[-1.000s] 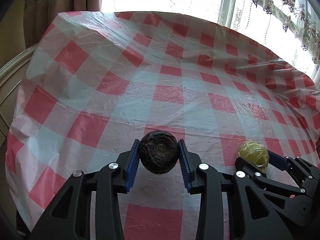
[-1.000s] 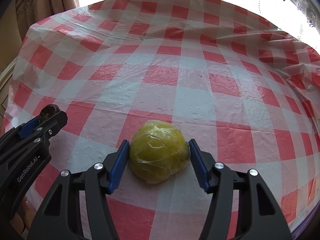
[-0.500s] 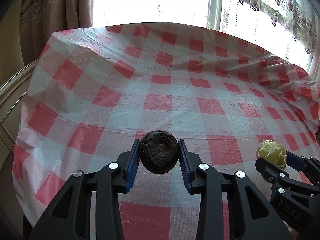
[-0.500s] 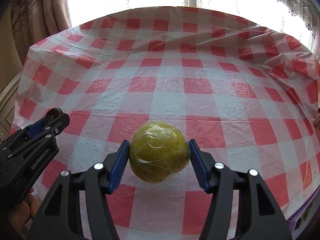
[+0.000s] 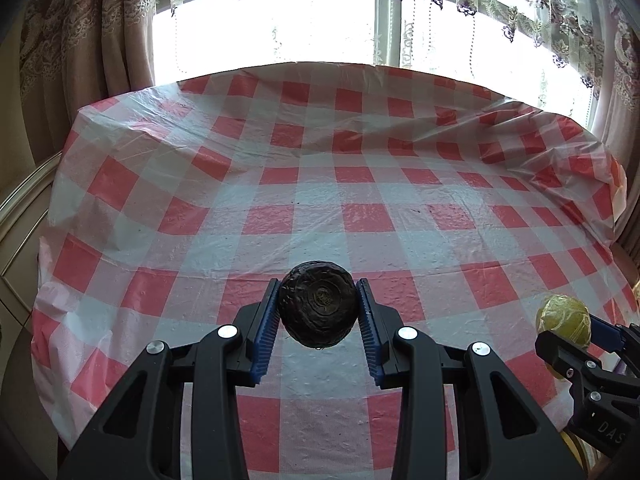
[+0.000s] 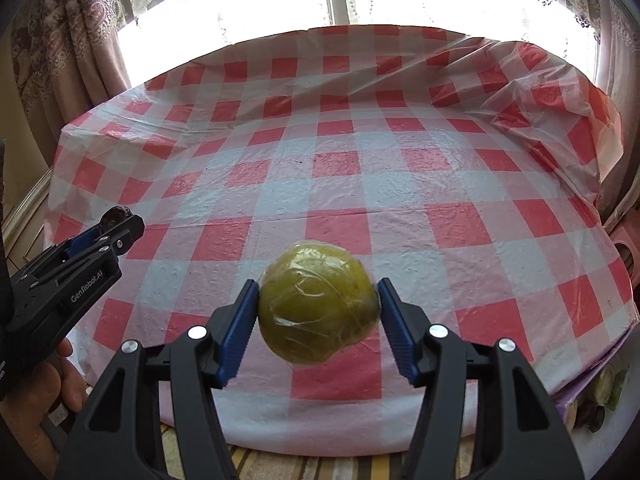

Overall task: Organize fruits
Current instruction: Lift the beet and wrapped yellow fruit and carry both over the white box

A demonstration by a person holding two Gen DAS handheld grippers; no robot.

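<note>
My left gripper (image 5: 318, 310) is shut on a dark brown, wrinkled round fruit (image 5: 318, 304) and holds it in the air above the near part of the checked table. My right gripper (image 6: 318, 308) is shut on a yellow-green fruit wrapped in clear film (image 6: 318, 302), also held above the table's near edge. In the left wrist view the right gripper (image 5: 576, 340) shows at the far right with the yellow fruit (image 5: 564, 318). In the right wrist view the left gripper (image 6: 116, 224) shows at the left with the dark fruit (image 6: 116, 214) at its tip.
The table wears a red-and-white checked plastic cloth (image 5: 320, 200), crumpled at the far right corner (image 6: 560, 92). A window with curtains (image 5: 80, 40) stands behind. More fruit (image 6: 600, 392) lies on a surface low at the right, beside the table. A striped floor (image 6: 280, 464) shows below.
Both grippers have lifted and drawn back from the table with their fruits still held. The yellow fruit has left the cloth. The window and the table's near edge have come into view.
</note>
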